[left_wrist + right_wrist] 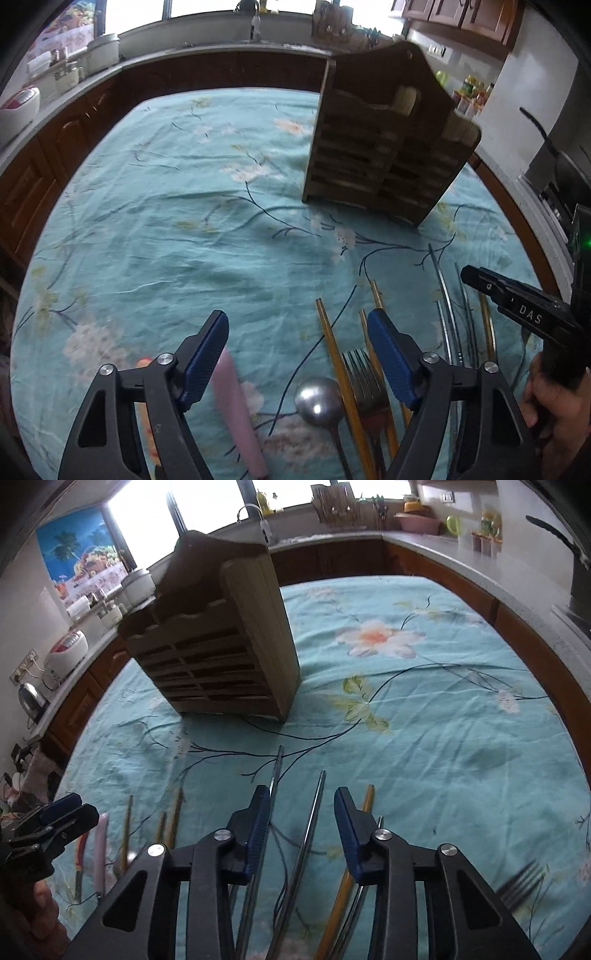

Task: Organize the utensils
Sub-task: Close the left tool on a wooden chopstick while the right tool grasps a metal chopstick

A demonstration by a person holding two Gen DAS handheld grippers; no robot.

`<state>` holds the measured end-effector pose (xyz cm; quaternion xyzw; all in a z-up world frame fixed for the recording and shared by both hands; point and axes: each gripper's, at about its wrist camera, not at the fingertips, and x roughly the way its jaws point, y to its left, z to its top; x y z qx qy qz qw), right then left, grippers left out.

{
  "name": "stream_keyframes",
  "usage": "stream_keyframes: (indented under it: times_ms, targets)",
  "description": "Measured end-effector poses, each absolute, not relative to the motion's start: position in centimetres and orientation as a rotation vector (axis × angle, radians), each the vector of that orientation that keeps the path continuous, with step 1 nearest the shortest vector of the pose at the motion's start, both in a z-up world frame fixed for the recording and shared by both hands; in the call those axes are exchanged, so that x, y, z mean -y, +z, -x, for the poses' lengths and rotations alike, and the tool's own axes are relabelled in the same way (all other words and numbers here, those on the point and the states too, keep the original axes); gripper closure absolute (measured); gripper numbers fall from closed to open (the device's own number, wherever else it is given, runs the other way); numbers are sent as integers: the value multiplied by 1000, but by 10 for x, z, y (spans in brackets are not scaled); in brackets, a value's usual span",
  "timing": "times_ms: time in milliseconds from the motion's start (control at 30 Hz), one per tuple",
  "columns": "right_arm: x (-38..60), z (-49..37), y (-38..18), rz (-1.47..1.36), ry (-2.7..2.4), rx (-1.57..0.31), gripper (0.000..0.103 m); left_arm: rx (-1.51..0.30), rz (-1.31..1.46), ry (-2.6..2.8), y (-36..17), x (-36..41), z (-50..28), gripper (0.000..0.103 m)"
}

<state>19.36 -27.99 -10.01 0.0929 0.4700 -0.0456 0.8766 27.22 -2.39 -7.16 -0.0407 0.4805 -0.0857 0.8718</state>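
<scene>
Right wrist — knife [295, 849] seemingly between tongs [301, 805]

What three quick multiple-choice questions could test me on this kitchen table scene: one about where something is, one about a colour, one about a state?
1. Where does the wooden utensil rack stand?
A. On the cloth, beyond the loose utensils
B. On the counter by the window
C. Between the right gripper's fingers

2. What colour is the tablecloth?
A. Plain white
B. Teal with flowers
C. Red checks

3. How does the spoon lie?
A. Standing in the rack
B. Flat on the cloth, beside a fork
C. Clamped by the left gripper

Answers:
1 A: both views show the rack upright on the cloth, past the chopsticks and cutlery.
2 B: teal fabric with pale blossoms and dark branches covers the table.
3 B: its bowl rests on the cloth between the blue fingers, which stand apart and touch nothing.
</scene>
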Motion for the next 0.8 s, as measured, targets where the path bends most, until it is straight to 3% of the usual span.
stream_keyframes:
  times_ms: [267,333,500,567,800]
  targets:
    - [285,-213,-116,-174,-118,-1043,72,-1075,71,-217,-94,38,-297,54]
    - [283,-217,-117,-160,-116,-1051,75,-1092,86,-230,-99,38,-300,75]
    - [272,-220,-119,-55,-147,-1056,86,-1107,113,-248,-104,36,-306,93]
    - [269,-220,-119,-25,-144,-1053,94,-1094,116,-253,-100,35,-304,94]
    - [275,-218,-113,-134,-93,-1035,98,-1031,142,-273,-76,24,-289,95]
